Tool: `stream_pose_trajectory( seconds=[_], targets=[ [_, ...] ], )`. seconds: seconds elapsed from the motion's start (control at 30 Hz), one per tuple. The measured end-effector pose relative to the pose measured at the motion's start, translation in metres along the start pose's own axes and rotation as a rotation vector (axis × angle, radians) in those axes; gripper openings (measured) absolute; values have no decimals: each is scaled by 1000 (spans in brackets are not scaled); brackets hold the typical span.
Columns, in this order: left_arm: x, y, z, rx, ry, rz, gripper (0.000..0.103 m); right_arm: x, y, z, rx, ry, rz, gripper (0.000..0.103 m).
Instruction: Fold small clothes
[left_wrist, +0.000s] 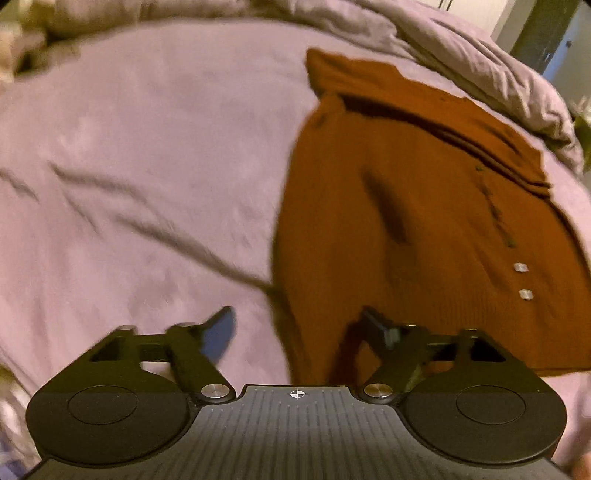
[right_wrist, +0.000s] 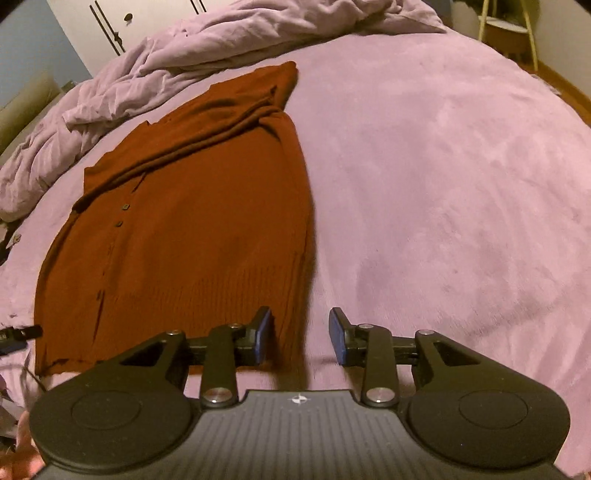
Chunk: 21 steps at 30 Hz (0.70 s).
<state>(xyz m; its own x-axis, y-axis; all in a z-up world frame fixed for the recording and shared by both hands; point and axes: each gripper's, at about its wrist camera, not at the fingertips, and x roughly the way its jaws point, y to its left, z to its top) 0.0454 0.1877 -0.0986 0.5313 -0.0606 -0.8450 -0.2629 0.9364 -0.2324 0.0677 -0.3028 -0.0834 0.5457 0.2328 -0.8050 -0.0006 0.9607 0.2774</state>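
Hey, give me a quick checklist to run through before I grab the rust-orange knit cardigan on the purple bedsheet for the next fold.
1. Rust-orange knit cardigan lies flat on the purple bedsheet: ok, though one crease shows in the left wrist view.
2. Left gripper open, holding nothing: ok.
3. Right gripper open, holding nothing: ok.
4. Near ribbed hem within easy reach of both grippers: ok.
5. Top part already folded across: ok.
6. Crumpled purple duvet apart from the cardigan's far edge: cannot tell.
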Motion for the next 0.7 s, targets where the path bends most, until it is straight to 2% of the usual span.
stream_pose_trajectory(
  seconds=[0.13, 0.2, 0.3, 0.43, 0.47, 0.57, 0.6, 0.63, 0.67, 0.7],
  targets=[
    [4, 14, -4, -88, 40, -36, 67, -1, -5, -1, 40, 25, 49, 33],
    [2, 18, -6, -114, 55, -68, 67, 1, -5, -2, 57, 39, 77, 33],
    [0, 18, -6, -105, 75, -118, 65, 5, -4, -3, 66, 51, 95, 31],
    [4, 9, -5, -60, 97, -155, 53, 9, -6, -4, 73, 70, 91, 21],
    [5, 8, -5, -47, 100, -154, 48, 10, -6, -4, 73, 71, 92, 15],
    [8, 4, -3, -16, 111, -159, 35, 11, -7, -4, 64, 78, 93, 8],
    [9, 4, -2, -14, 118, -172, 30, 11, -7, -4, 62, 79, 96, 7],
    [11, 6, 0, -15, 128, -186, 18, 11, -8, -4, 64, 81, 102, 7],
    [12, 6, 2, -20, 137, -193, 11, 11, -10, -4, 66, 82, 106, 6],
    [12, 8, 3, -28, 143, -206, 11, 11, -10, -4, 67, 84, 111, 5]
  ],
)
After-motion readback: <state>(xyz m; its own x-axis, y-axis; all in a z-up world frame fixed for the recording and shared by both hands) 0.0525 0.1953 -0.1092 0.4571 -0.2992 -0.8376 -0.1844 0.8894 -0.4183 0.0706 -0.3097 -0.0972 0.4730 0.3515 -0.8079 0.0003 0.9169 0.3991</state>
